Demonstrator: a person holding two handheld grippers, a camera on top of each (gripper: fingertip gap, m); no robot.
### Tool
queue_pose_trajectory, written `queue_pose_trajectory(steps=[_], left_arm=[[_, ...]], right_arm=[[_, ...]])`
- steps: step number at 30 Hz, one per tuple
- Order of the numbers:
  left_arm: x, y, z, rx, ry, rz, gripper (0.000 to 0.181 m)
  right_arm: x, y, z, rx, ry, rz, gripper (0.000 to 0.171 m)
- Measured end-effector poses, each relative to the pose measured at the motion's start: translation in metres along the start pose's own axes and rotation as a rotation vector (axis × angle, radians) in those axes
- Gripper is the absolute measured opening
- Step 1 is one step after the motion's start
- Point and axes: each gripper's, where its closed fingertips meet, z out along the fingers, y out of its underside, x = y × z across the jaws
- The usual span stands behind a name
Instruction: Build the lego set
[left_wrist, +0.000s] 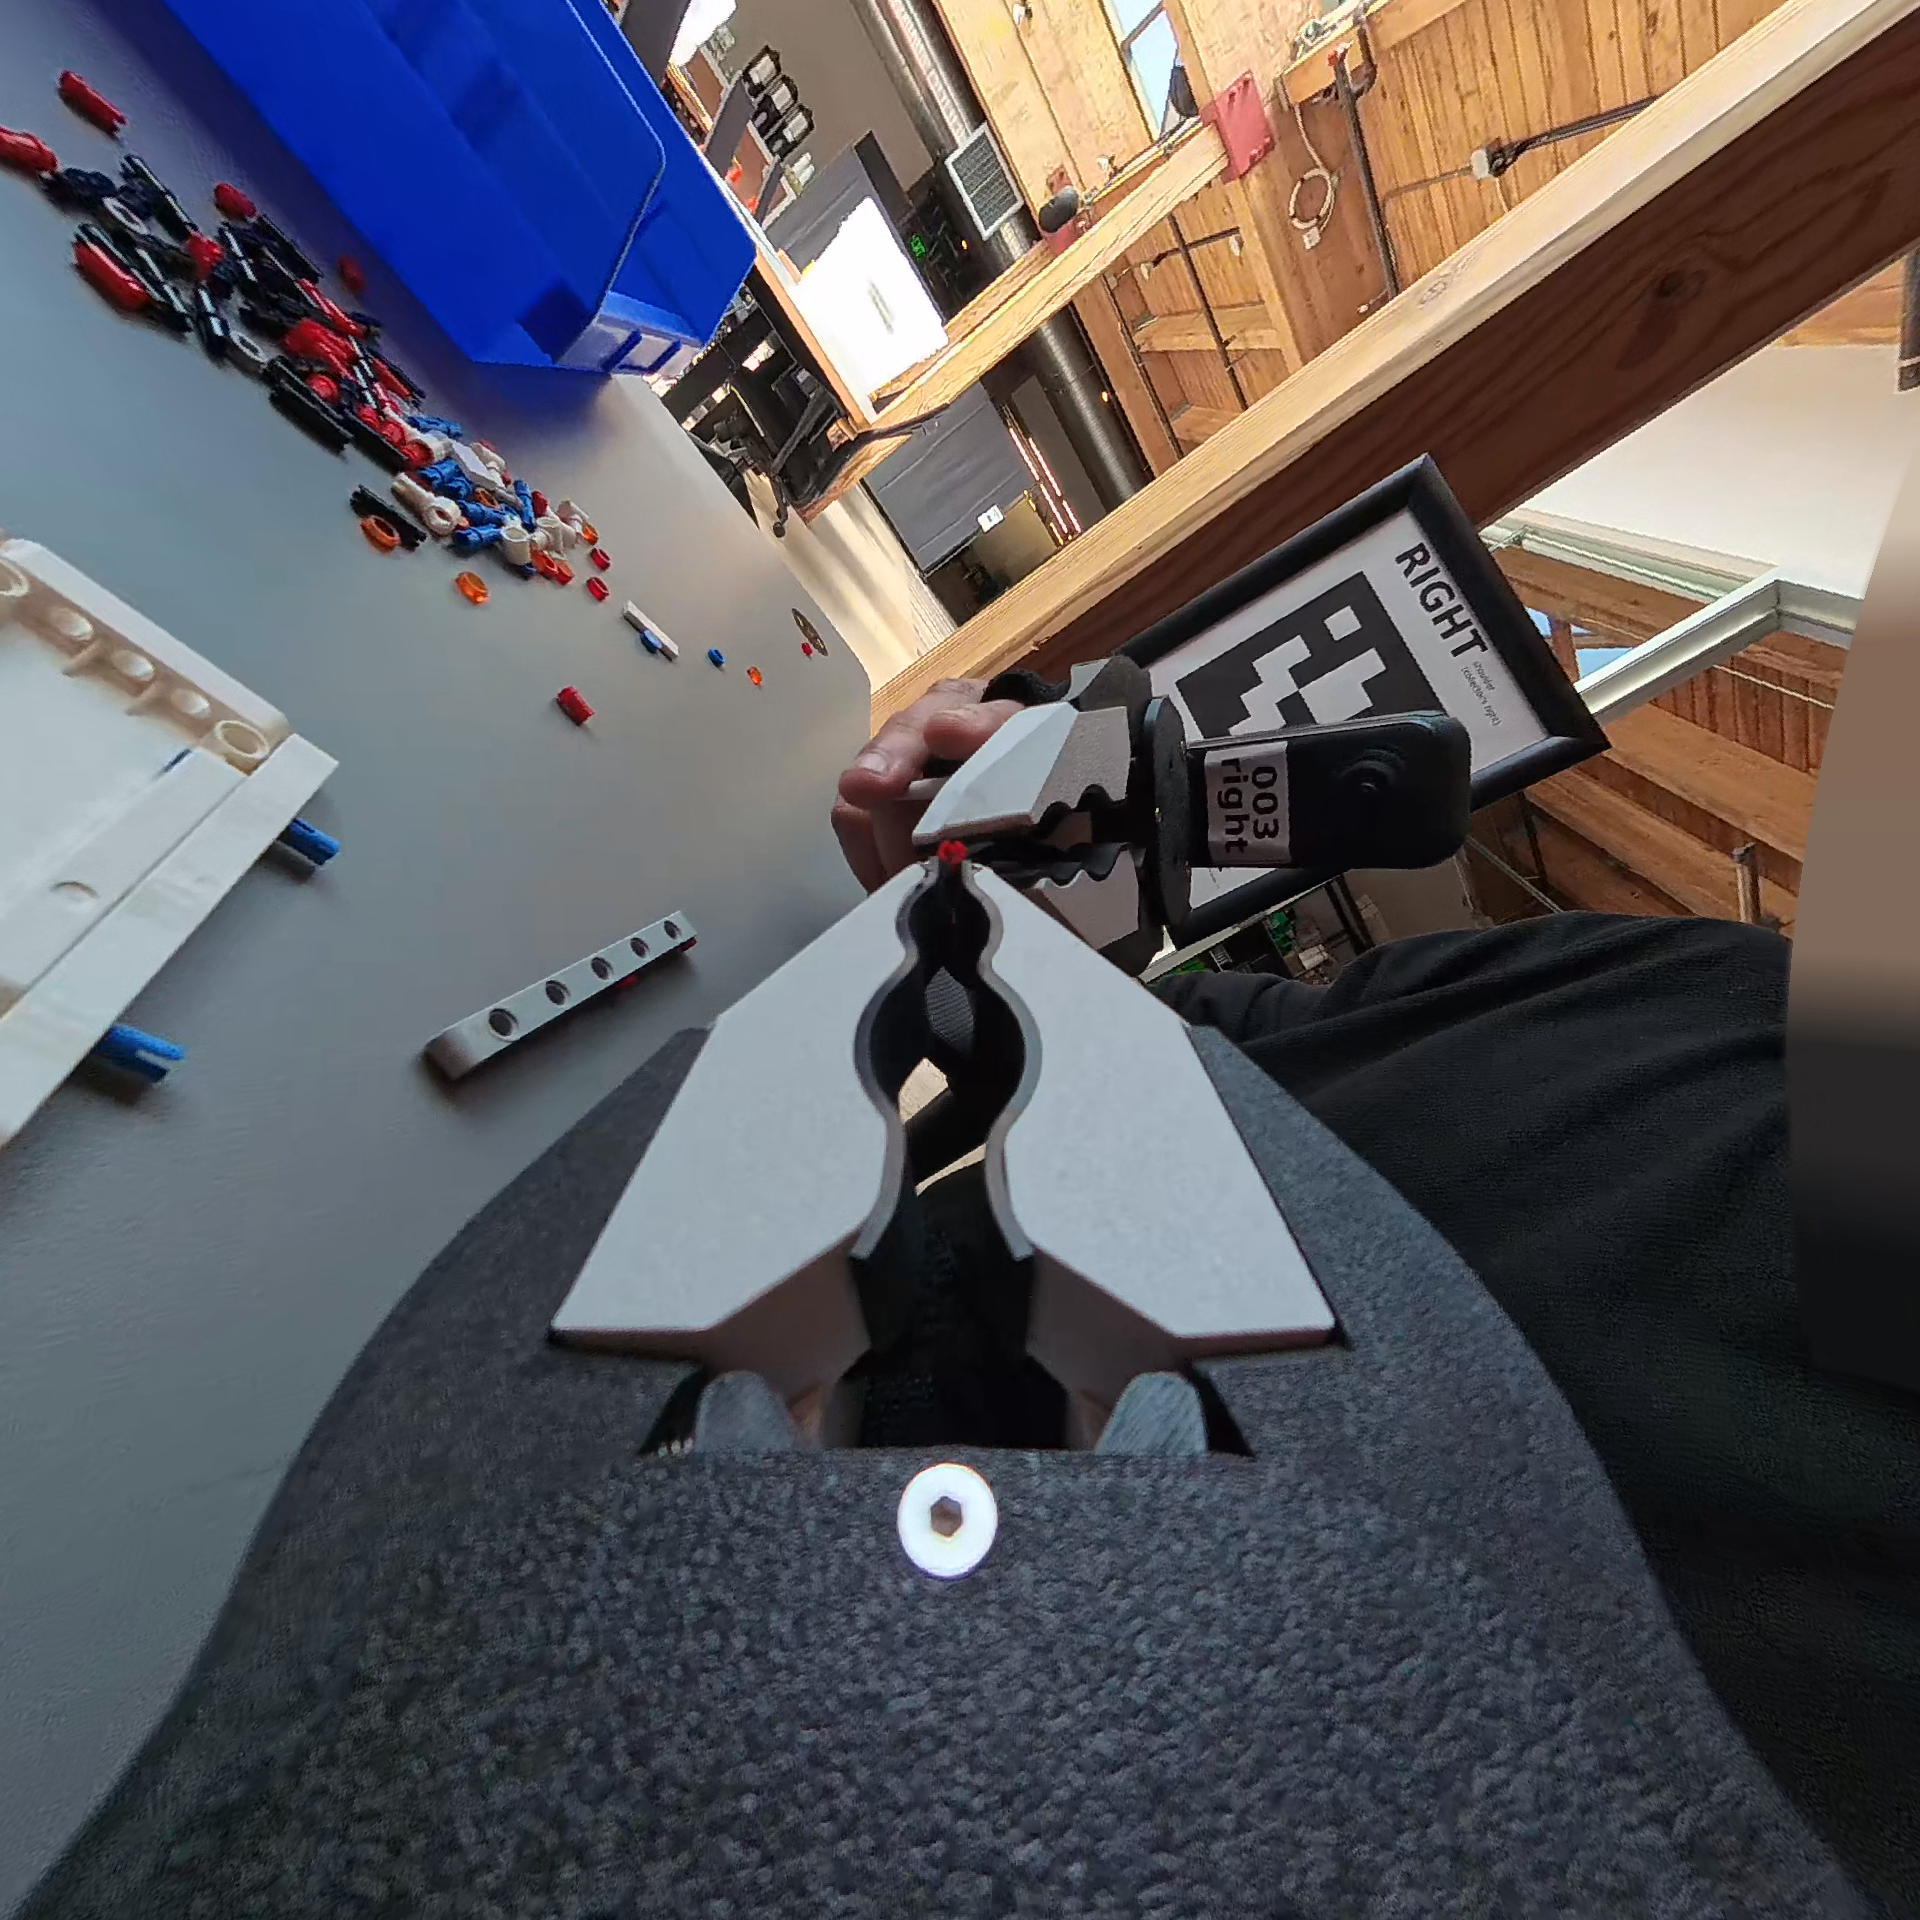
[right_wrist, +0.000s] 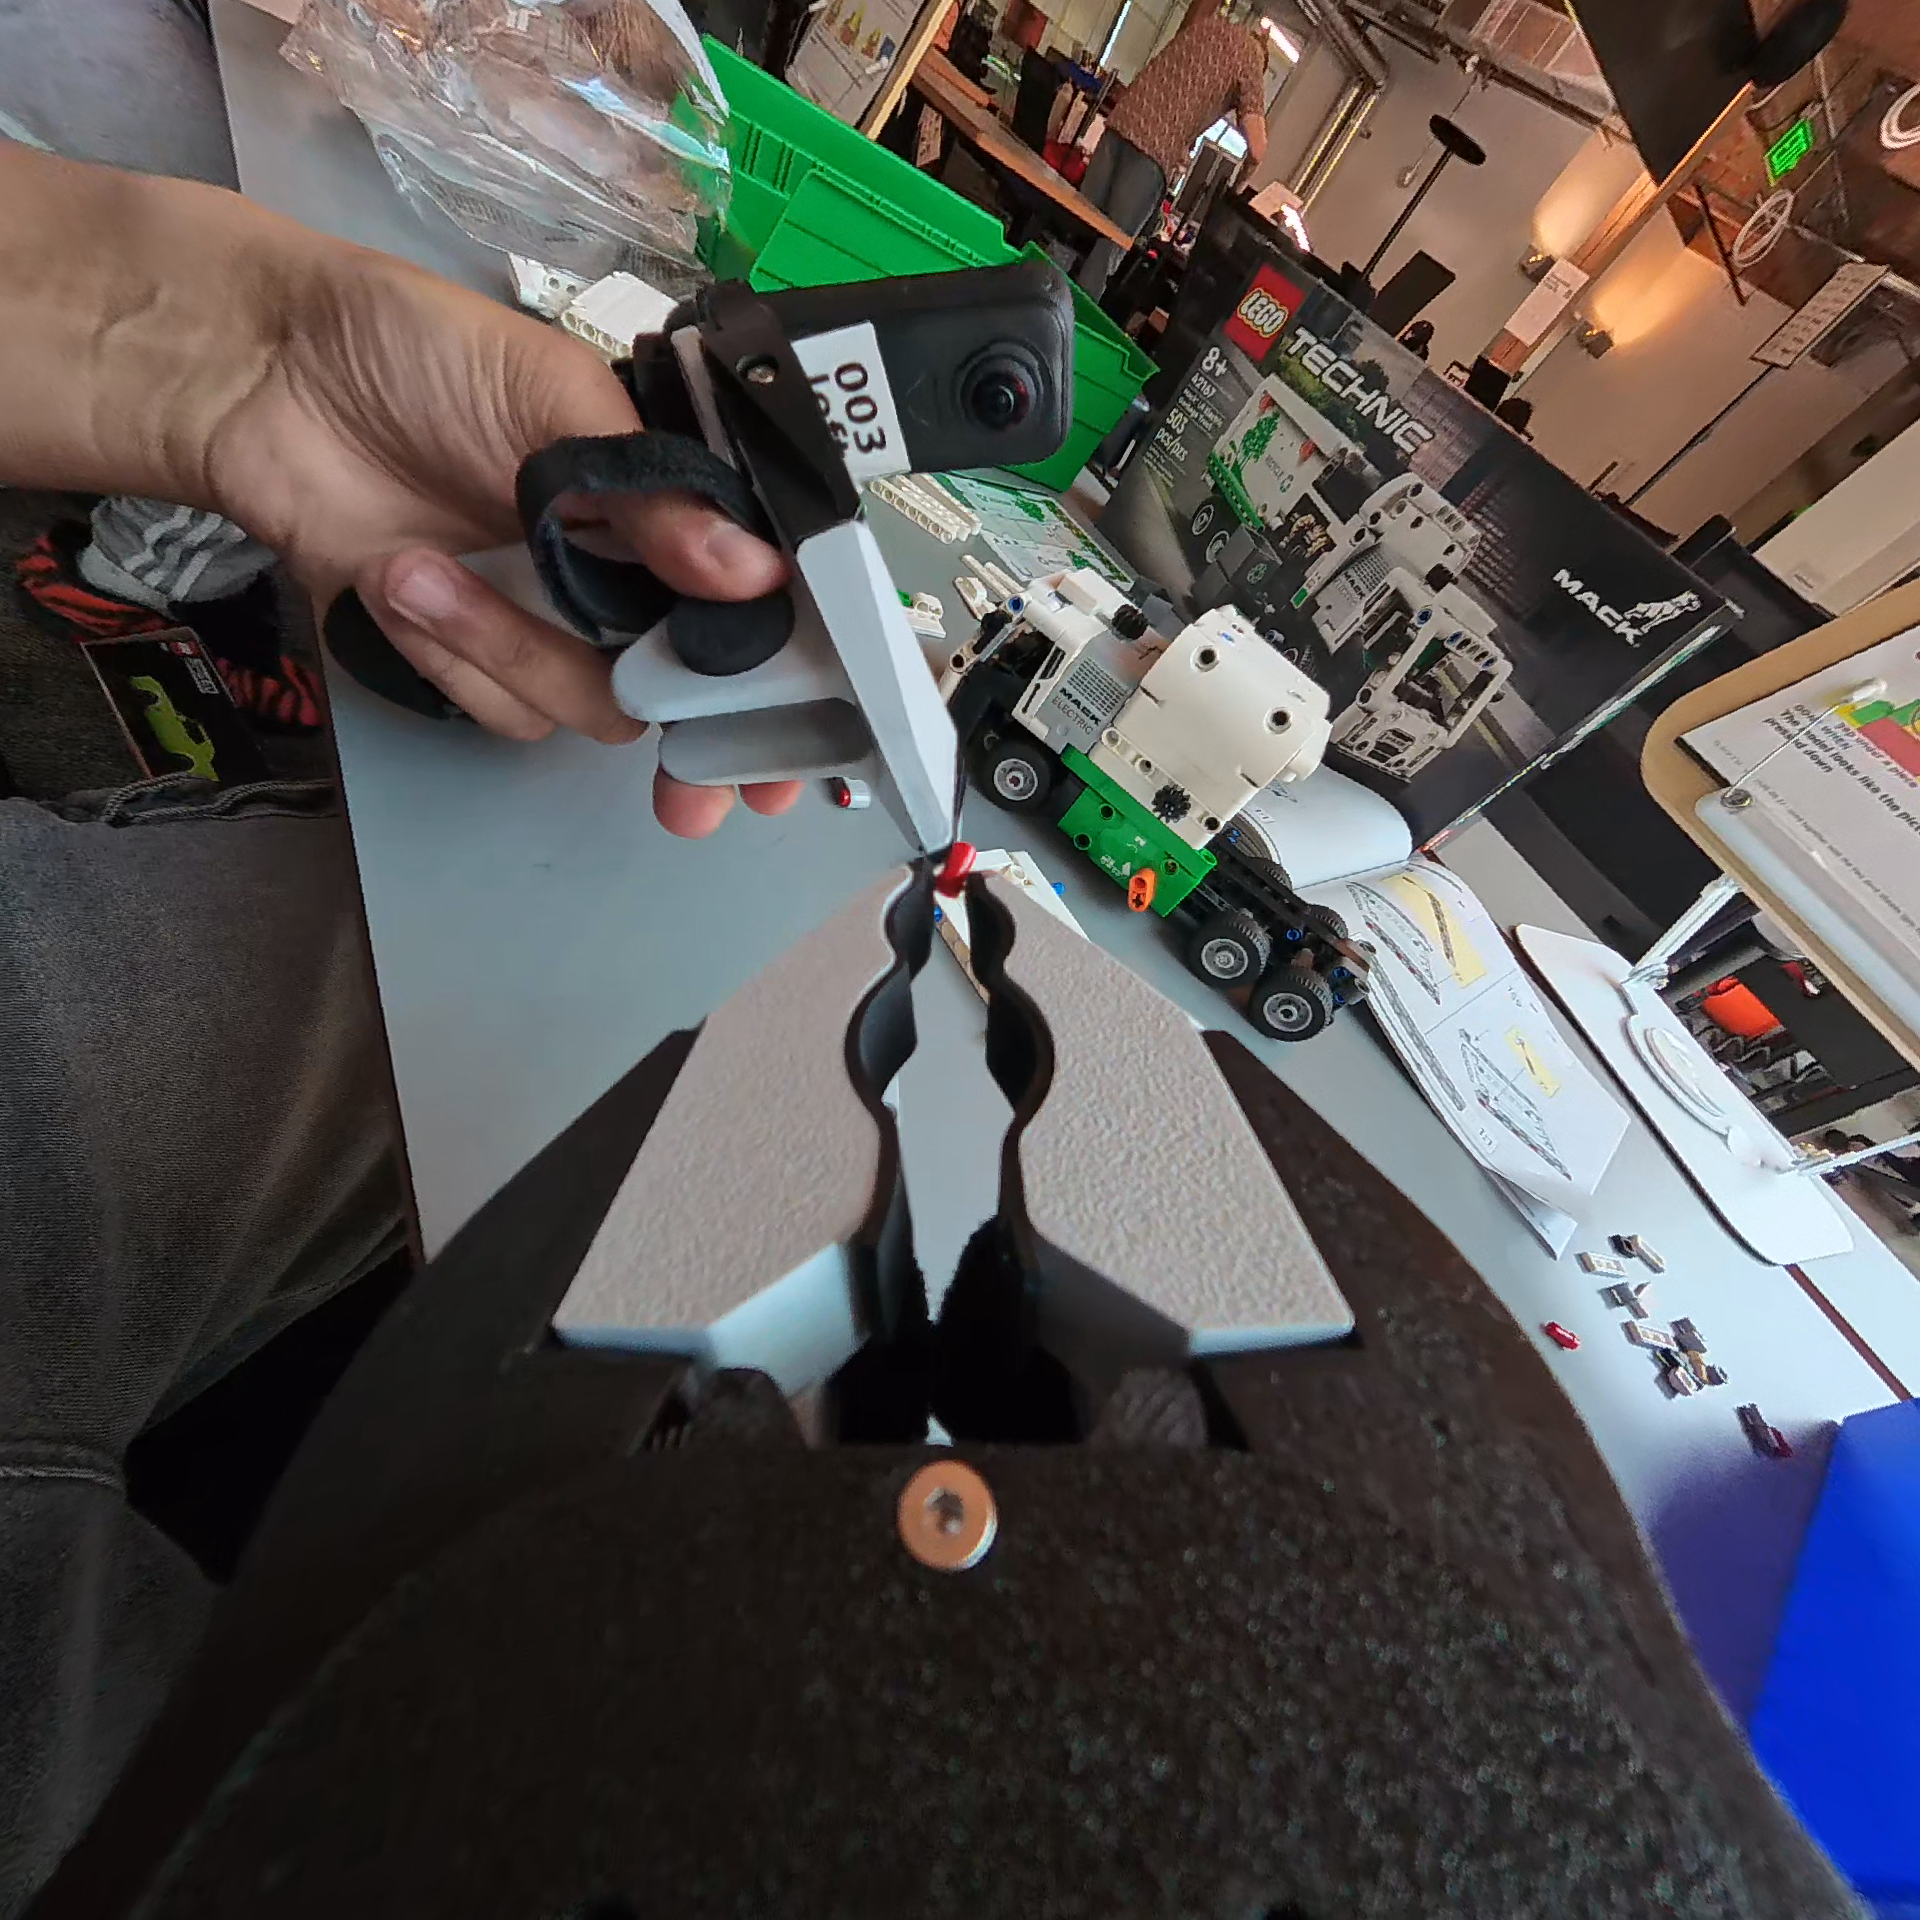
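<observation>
Above the edge of a grey table (left_wrist: 436, 831), two hand-held grippers meet tip to tip over a tiny red piece (right_wrist: 954, 868). In the right wrist view, the right gripper (right_wrist: 940, 868) has its fingers pressed together on the red piece, while the left gripper (right_wrist: 928, 826), held in a person's hand (right_wrist: 343, 416), comes in edge-on from above and touches the same spot; whether its fingers also clamp the piece cannot be told. In the left wrist view, the left gripper (left_wrist: 943, 871) shows its tips drawn together with the red piece (left_wrist: 947, 854) just at them, and the right gripper (left_wrist: 951, 821) meets it there.

Behind them on the table stands a partly built white and green truck (right_wrist: 1143, 769), with the set's box (right_wrist: 1455, 499) and an open instruction booklet (right_wrist: 1455, 997) beside it. Loose red, blue and black pieces (left_wrist: 312, 343) lie scattered near a blue bin (left_wrist: 499, 177), and a grey beam with holes (left_wrist: 561, 992) lies apart from them.
</observation>
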Motion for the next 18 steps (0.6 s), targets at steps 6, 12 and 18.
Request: queue_pose_trajectory(steps=[6,12,18], left_arm=[[-0.003,0.002,0.0,-0.035,-0.054,0.082,0.0],[-0.012,0.003,-0.001,-0.107,-0.2,0.266,0.017],[-0.008,0.007,0.003,-0.109,-0.149,0.227,0.003]], right_arm=[[0.0,0.001,-0.001,-0.001,-0.019,0.016,0.004],[-0.006,0.008,-0.001,-0.053,-0.077,0.002,0.004],[-0.009,0.007,0.0,-0.06,-0.059,-0.057,0.004]])
